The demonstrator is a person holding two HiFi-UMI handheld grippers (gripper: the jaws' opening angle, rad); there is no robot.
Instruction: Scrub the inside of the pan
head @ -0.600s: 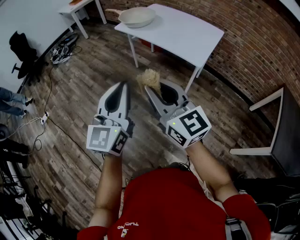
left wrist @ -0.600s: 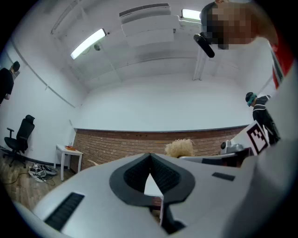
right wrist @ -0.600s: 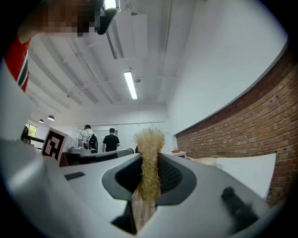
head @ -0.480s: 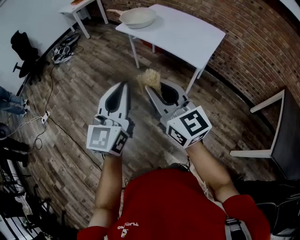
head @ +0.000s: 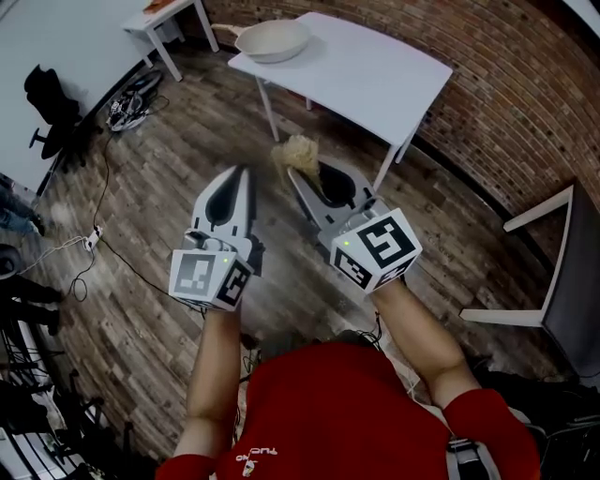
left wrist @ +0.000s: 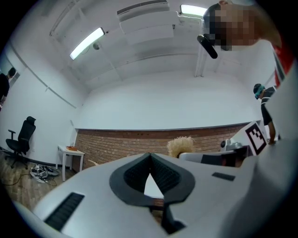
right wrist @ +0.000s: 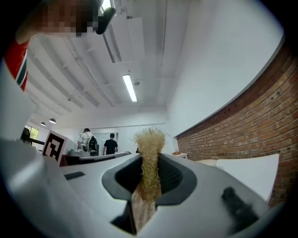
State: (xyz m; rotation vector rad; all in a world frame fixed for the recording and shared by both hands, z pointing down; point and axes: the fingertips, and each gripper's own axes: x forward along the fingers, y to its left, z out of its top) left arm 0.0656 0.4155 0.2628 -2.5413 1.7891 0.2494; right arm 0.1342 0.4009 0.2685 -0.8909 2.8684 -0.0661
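Standing on the wooden floor [head: 178, 159], the person in a red shirt [head: 347, 412] holds both grippers out in front of the body, side by side and a little apart. The left gripper [head: 241, 174] has its jaws pressed together at the tips, and its own view shows nothing between them. The right gripper [head: 309, 174] is clenched on a scrub brush [head: 298, 153]. In the right gripper view the wooden handle sits deep between the dark pads [right wrist: 173, 179], and the pale straw-like bristles [right wrist: 150, 139] stand up above the jaw tips. The brush is just beside the left gripper's tips, on their right. Beyond both grippers, well apart from them, stands a white table [head: 375, 70]. The cream-coloured pan [head: 274, 39] lies on the far left corner of this table, and no gripper touches it. Further to the left of the pan there is a smaller white table [head: 161, 11]. A brick wall [head: 506, 84] runs behind the tables. Far to the right of the right gripper stands a chair [head: 562, 253], and far to the left of the left gripper a black office chair [head: 47, 98].
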